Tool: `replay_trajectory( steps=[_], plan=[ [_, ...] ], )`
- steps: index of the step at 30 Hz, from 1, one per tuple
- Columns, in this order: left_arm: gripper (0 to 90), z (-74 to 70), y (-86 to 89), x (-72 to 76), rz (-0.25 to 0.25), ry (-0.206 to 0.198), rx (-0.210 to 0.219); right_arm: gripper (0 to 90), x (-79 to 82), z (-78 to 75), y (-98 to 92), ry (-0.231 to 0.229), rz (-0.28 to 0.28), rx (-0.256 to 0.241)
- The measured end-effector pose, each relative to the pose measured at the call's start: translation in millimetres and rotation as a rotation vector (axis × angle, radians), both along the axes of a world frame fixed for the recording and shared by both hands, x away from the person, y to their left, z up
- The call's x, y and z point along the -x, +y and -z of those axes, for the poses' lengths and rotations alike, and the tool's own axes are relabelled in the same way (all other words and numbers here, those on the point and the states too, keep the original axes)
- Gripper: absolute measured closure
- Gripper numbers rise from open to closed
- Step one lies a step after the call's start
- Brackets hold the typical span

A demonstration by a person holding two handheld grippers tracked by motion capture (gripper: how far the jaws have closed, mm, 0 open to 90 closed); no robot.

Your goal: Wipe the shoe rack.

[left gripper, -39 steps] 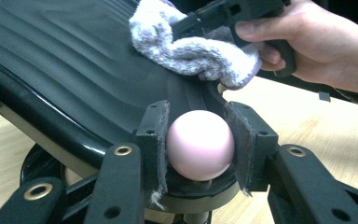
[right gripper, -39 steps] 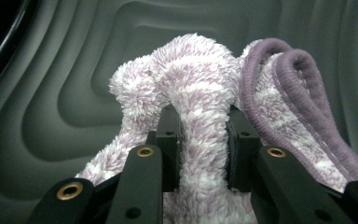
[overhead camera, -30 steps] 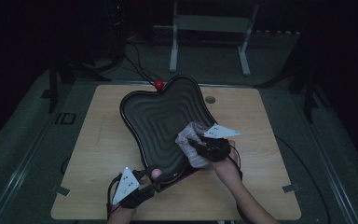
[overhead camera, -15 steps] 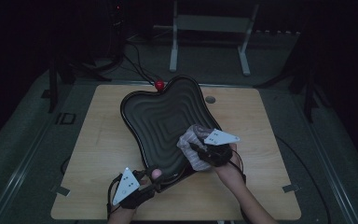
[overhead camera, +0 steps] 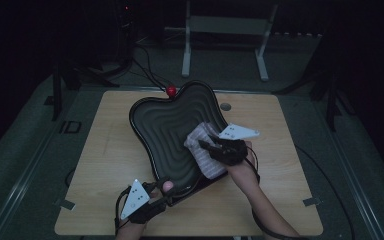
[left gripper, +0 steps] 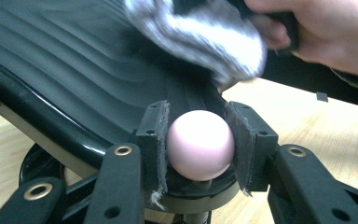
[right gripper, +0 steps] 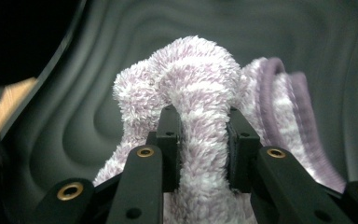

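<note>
Plainly the cloth is the easy part: soft, fluffy, light, white with lilac stripes, and it bunches wherever it is pinched, so a fold near its middle serves well. The right tool has its jaws closed on just such a fold, seen in the right gripper view as a hump rising between the pads, and presses the cloth against the lower right of the tray. That tray is black, glossy, rigid, with wavy ridges, probably slick, and looks tilted, its near edge off the tabletop; its rim knob is the sensible hold. The left tool is clamped on a pale pink ball at that near rim, low in the high view's centre-left. The right forearm reaches up from the bottom right of that view, wrist bent over the tray's edge.
</note>
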State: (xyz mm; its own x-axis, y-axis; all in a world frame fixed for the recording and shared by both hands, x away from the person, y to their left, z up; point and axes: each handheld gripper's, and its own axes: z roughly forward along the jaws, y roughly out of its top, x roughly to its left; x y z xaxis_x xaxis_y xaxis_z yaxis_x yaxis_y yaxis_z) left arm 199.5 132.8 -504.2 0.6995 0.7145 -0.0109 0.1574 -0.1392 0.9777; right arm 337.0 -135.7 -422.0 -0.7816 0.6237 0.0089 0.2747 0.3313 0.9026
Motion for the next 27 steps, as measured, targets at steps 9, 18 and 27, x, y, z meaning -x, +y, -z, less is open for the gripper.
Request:
replay_trajectory(
  steps=[9,18,27],
  plan=[
    [60.2,-0.3,0.3,-0.3,0.004,0.000,-0.004,71.6,-33.3,-33.3,28.6,-0.018,0.005,-0.033],
    [60.2,-0.6,0.5,-0.7,0.007,0.000,-0.006,71.5,-67.5,-46.3,64.0,-0.004,0.006,-0.020],
    [60.2,-1.3,-1.0,1.3,0.000,-0.001,-0.018,70.7,-87.7,-38.3,83.3,0.009,0.041,-0.001]
  ],
)
